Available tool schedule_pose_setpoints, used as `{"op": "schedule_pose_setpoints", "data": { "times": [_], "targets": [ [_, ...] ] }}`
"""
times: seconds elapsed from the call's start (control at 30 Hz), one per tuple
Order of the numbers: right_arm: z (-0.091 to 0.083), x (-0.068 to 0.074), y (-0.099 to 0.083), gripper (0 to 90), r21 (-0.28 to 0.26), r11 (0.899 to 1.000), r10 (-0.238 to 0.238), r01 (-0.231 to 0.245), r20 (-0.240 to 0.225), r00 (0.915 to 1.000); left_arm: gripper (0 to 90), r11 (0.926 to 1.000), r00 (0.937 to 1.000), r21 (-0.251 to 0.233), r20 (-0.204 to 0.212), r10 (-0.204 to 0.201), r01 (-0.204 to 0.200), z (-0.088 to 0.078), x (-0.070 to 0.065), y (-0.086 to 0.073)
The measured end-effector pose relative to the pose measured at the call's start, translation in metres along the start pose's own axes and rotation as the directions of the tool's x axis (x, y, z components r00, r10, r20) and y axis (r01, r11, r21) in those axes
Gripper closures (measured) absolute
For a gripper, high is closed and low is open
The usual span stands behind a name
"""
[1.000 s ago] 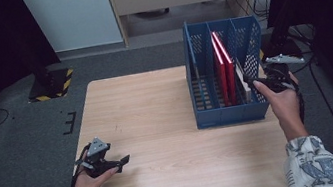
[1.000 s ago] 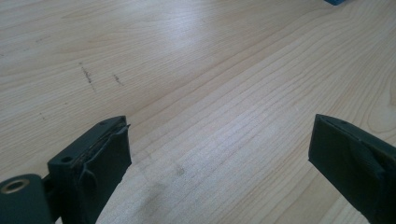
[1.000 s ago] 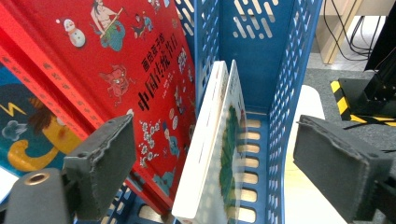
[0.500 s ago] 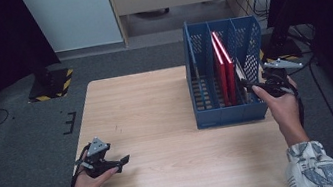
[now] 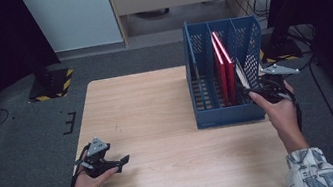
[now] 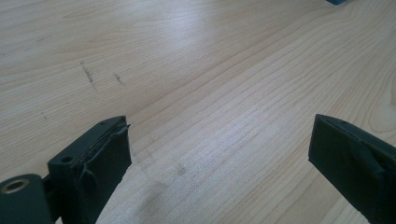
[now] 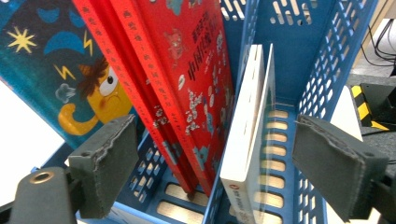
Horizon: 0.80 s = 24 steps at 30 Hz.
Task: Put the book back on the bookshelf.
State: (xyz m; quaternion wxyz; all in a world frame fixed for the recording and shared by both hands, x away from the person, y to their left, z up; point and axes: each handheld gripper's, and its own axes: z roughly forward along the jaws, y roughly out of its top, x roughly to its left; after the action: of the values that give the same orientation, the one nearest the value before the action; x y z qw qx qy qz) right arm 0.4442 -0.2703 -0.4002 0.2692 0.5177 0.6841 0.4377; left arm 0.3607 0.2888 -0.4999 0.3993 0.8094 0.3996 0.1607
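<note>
A blue slotted file rack (image 5: pixel 228 114) stands on the right side of the wooden table (image 5: pixel 156 105). Two red books (image 5: pixel 224 69) lean in its middle slot, and a thin white book (image 5: pixel 241 75) leans in the right slot. My right gripper (image 5: pixel 251 91) is at the rack's near right corner, open. In the right gripper view its jaws (image 7: pixel 217 135) stand wide on either side of the white book (image 7: pixel 245 135) without touching it, beside the red books (image 7: pixel 187 70) and a blue picture book (image 7: pixel 56 70). My left gripper (image 5: pixel 120 164) rests open near the table's front left, over bare wood (image 6: pixel 219 135).
Beyond the table's far edge are a grey floor, a white cabinet (image 5: pixel 71 17) and a yellow-and-black striped base (image 5: pixel 52 86). Cables and a dark stand (image 5: pixel 283 44) lie just right of the rack. The rack's left slots (image 5: pixel 198 68) look empty.
My right hand has shifted slightly nearer and lower beside the rack's right end. The left hand has stayed still.
</note>
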Motion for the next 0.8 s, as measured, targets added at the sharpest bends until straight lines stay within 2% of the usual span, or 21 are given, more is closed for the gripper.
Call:
{"op": "schedule_pose_setpoints", "data": {
  "times": [0.37,0.63,0.8],
  "targets": [
    [-0.002,0.015,-0.005,8.3,-0.011,1.000,-0.019,0.019,-0.043,0.9989,4.8,1.0000,1.0000,-0.001,0.000,-0.001,0.001,0.000,0.000,0.000],
    [-0.004,0.027,-0.010,7.4,-0.010,0.999,-0.037,0.037,-0.065,0.9972,4.8,1.0000,1.0000,0.001,0.001,0.003,-0.003,0.000,0.000,0.000],
    [-0.007,0.042,-0.016,7.5,-0.015,0.999,-0.051,0.049,-0.099,0.9938,4.8,1.0000,1.0000,0.002,0.001,0.000,0.000,0.000,0.000,0.000]
  ]
}}
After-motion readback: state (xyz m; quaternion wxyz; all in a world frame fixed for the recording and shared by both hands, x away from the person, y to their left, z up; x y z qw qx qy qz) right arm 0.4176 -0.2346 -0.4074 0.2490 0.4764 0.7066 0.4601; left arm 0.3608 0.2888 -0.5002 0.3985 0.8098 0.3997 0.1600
